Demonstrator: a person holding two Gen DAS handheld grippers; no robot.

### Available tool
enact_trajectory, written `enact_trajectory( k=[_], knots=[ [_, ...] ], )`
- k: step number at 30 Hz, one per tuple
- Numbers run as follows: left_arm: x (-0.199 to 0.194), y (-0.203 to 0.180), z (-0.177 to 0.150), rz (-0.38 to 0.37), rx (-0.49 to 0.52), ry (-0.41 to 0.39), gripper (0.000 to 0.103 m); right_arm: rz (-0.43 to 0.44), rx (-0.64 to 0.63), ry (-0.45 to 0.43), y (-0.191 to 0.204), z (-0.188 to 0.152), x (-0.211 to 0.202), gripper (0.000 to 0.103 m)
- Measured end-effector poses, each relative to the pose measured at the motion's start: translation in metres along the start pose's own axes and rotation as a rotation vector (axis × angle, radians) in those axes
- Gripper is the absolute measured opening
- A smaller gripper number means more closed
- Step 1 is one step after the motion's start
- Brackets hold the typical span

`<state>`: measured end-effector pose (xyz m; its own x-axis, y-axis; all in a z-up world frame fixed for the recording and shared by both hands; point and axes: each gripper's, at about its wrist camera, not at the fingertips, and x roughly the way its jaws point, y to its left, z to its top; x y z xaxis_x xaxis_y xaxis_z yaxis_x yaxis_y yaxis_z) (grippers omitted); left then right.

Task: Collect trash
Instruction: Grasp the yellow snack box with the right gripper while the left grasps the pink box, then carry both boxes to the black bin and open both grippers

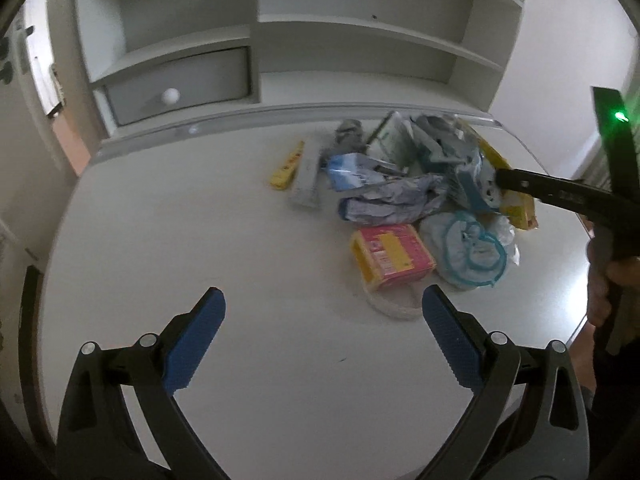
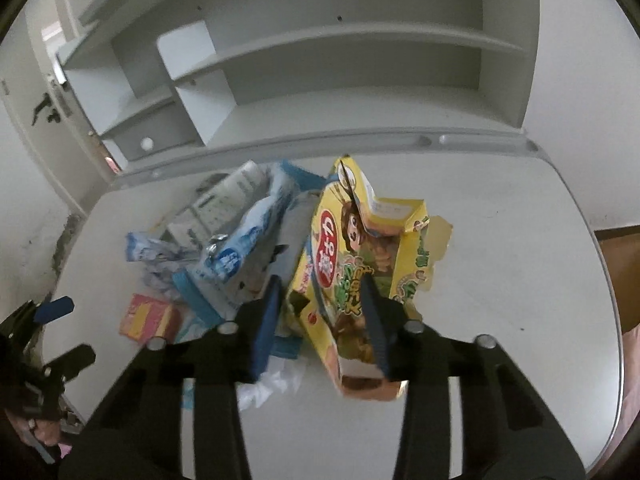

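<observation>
Hovering above the white desk [image 1: 200, 240], the left gripper [image 1: 323, 304] has its jaws spread wide and holds nothing. To its right, the trash pile [image 1: 420, 192] lies mid-desk, with a pink-and-yellow box [image 1: 392, 254] at its near edge. The right gripper [image 2: 322, 312] has its 2 jaws closed partway around the torn yellow snack box [image 2: 360, 248] at the pile's right side.
</observation>
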<state>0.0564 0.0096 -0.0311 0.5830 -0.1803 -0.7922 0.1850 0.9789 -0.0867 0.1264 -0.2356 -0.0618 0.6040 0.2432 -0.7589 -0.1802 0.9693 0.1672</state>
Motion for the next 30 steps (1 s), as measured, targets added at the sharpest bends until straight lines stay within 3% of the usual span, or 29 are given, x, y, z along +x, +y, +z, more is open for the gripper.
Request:
enact_trajectory(
  k=[4,7,15,17,19,20,25,30],
  knots=[
    [0.016,-0.014,0.009,-0.029,0.017,0.024,0.096,-0.019,-0.003,0.025,0.000,0.003,0.010,0.031],
    [0.030,-0.027,0.014,-0.025,0.048,0.040,0.096,-0.034,-0.020,0.044,0.002,0.002,0.018,0.020],
    [0.053,-0.044,0.017,0.039,0.095,0.055,0.095,-0.059,-0.047,-0.024,0.001,0.000,-0.011,0.018],
    [0.055,-0.045,0.017,0.047,0.095,0.052,0.086,-0.061,-0.047,-0.040,-0.002,-0.001,-0.019,0.018],
    [0.054,-0.043,0.017,0.033,0.094,0.062,0.057,-0.060,-0.042,-0.053,-0.006,-0.002,-0.028,0.018],
    [0.054,-0.043,0.018,0.021,0.088,0.070,0.051,-0.058,-0.038,-0.062,-0.009,-0.003,-0.032,0.018],
    [0.037,-0.037,0.025,0.053,0.091,0.026,0.051,-0.068,-0.010,-0.110,-0.025,-0.014,-0.062,0.018],
    [0.006,-0.044,0.045,0.034,0.098,-0.052,0.051,-0.109,0.057,-0.163,-0.057,-0.031,-0.099,0.018]
  ],
)
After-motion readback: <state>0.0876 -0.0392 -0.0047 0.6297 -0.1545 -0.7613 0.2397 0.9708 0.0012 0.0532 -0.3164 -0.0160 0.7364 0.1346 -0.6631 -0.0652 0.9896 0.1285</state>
